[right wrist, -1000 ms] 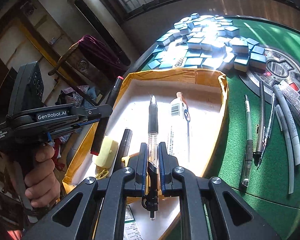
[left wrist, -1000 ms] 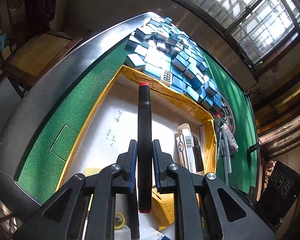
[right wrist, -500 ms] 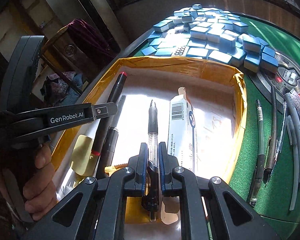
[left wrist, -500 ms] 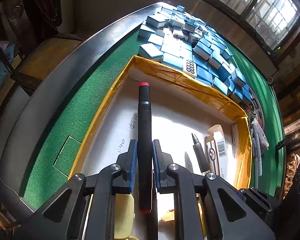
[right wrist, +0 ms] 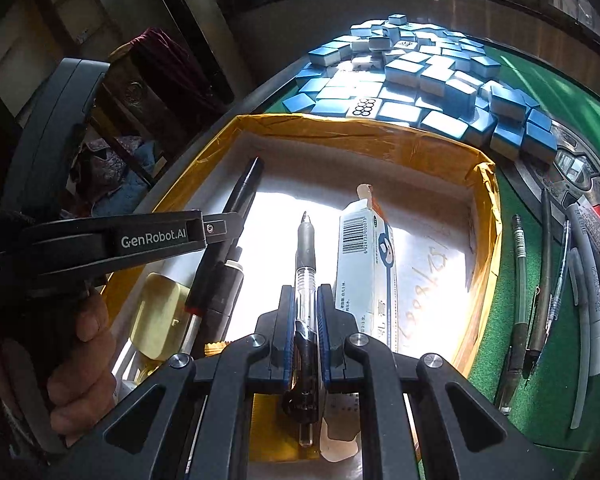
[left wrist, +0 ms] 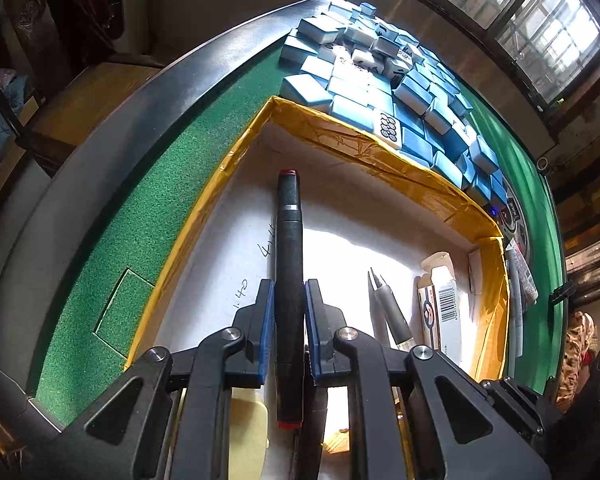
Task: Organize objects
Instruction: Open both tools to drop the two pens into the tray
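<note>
My left gripper (left wrist: 287,292) is shut on a black marker (left wrist: 288,240) with red ends, held over the left part of the yellow-rimmed box (left wrist: 364,148). My right gripper (right wrist: 305,300) is shut on a clear gel pen (right wrist: 306,264) with a black grip, held over the box (right wrist: 484,184) beside a white toothpaste carton (right wrist: 370,264). The left gripper and its marker (right wrist: 236,216) show at the left of the right wrist view. The pen tip (left wrist: 388,304) and carton (left wrist: 440,308) show in the left wrist view.
A pile of blue mahjong tiles (right wrist: 424,76) lies behind the box on the green felt table (left wrist: 112,264). Several pens (right wrist: 548,292) lie on the felt right of the box. A yellow eraser (right wrist: 160,320) and another marker (right wrist: 220,296) lie in the box.
Both grippers have come lower and further in over the box with their pens. The left marker now hangs lower inside the box walls.
</note>
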The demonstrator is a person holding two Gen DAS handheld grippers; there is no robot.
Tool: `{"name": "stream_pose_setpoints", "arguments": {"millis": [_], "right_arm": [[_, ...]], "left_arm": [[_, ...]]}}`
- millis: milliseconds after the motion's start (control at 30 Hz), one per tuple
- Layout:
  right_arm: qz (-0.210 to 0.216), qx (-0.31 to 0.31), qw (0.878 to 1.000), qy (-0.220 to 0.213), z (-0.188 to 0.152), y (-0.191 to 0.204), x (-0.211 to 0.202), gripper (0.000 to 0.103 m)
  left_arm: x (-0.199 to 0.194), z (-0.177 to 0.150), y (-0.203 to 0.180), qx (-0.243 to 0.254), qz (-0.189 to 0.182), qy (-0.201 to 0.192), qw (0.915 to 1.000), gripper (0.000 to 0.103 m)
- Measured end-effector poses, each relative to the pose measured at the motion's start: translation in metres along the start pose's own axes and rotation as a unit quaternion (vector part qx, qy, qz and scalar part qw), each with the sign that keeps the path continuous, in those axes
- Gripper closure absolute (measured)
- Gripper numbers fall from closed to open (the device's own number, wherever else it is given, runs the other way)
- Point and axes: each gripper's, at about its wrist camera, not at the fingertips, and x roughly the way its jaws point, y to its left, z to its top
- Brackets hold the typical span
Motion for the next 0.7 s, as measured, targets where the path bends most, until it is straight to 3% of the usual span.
{"name": "stream_pose_setpoints", "arguments": {"millis": [100,167,233,333,533,700], "right_arm": [[0.016,0.006,1.0,-0.006,-0.002,-0.002,-0.004,0.091],[0.033,0.009,0.999,-0.01,-0.004,-0.004,-0.009,0.087],[0.049,0.011,0.998,-0.024,-0.008,-0.005,-0.02,0.077],[0.067,0.006,0.996,-0.053,-0.018,-0.007,-0.042,0.066],[0.097,0.014,0.992,-0.081,-0.04,-0.024,-0.081,0.06],[0.089,0.029,0.992,-0.09,-0.061,-0.045,-0.098,0.059]], "left_arm": [[-0.004,-0.002,-0.001,0.003,0.002,-0.01,0.9999,0.088],[-0.007,-0.005,-0.002,0.002,0.002,-0.015,0.9999,0.08],[-0.013,-0.007,-0.002,-0.004,-0.005,-0.026,0.9997,0.065],[-0.029,-0.015,-0.002,-0.018,-0.012,-0.047,0.9987,0.057],[-0.065,-0.042,-0.025,-0.012,-0.034,-0.084,0.9958,0.056],[-0.081,-0.067,-0.057,0.01,-0.058,-0.089,0.9942,0.056]]}}
